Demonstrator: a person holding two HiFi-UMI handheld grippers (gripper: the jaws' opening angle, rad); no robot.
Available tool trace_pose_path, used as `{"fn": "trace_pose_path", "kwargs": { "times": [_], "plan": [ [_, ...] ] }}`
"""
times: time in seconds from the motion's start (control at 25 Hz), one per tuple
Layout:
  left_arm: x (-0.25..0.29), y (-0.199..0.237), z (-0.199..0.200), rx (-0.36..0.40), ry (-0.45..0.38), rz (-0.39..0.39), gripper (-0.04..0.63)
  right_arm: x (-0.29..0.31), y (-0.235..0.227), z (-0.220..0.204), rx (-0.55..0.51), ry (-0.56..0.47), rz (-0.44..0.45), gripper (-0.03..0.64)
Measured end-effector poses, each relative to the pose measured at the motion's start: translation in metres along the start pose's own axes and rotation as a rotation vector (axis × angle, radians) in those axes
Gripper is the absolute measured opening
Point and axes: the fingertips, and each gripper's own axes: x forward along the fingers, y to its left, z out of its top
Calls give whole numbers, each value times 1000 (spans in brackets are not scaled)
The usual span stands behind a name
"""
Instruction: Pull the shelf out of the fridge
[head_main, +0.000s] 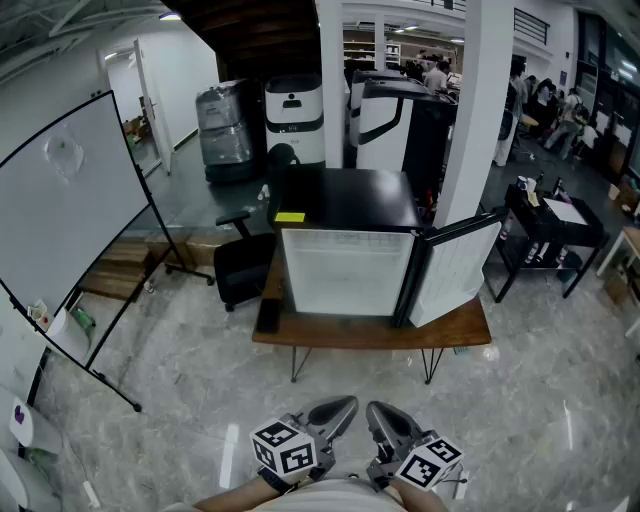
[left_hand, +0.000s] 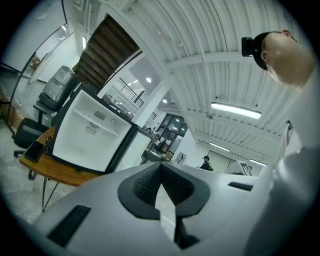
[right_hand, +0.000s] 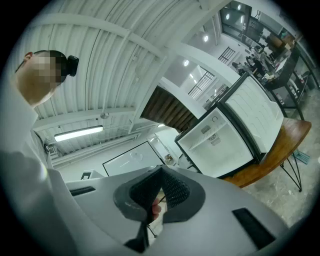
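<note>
Shelf, white and flat (left_hand: 97, 121), is seen inside the black mini fridge (head_main: 345, 200) at 12 o'clock. The white-lined door (head_main: 455, 270) is swung open, giving access. Left gripper (head_main: 338, 408) and right gripper (head_main: 380, 412) are held at 6 o'clock, well apart from the fridge. Both have jaws pressed together and empty. Approach is judged not begun.

This is an open-plan lab or office hall. It has a whiteboard (head_main: 70, 210) on a stand, an office chair (head_main: 240, 268), white pillars (head_main: 478, 110), a rolling cart (head_main: 545, 240), strip lights (left_hand: 235, 110) under a ribbed ceiling (left_hand: 200, 35), and people (head_main: 545, 100) gathered behind.

Whiteboard (head_main: 70, 210) at left; black office chair (head_main: 240, 268) beside wooden table (head_main: 370, 335); cart (head_main: 588, 231) right.
</note>
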Motion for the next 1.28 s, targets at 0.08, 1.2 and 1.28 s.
{"fn": "trace_pose_path", "kwargs": {
  "times": [0.08, 1.2, 1.28],
  "plan": [
    [0, 1, 0, 2, 1, -1, 6, 1, 0, 0, -1, 0, 1, 19],
    [27, 15, -22, -49, 15, 121, 6, 0, -45, 18, 212, -14, 99, 21],
    [28, 27, -17, -25, 10, 157, 6, 9, -56, 26, 309, -49, 127, 23]
  ]
}}
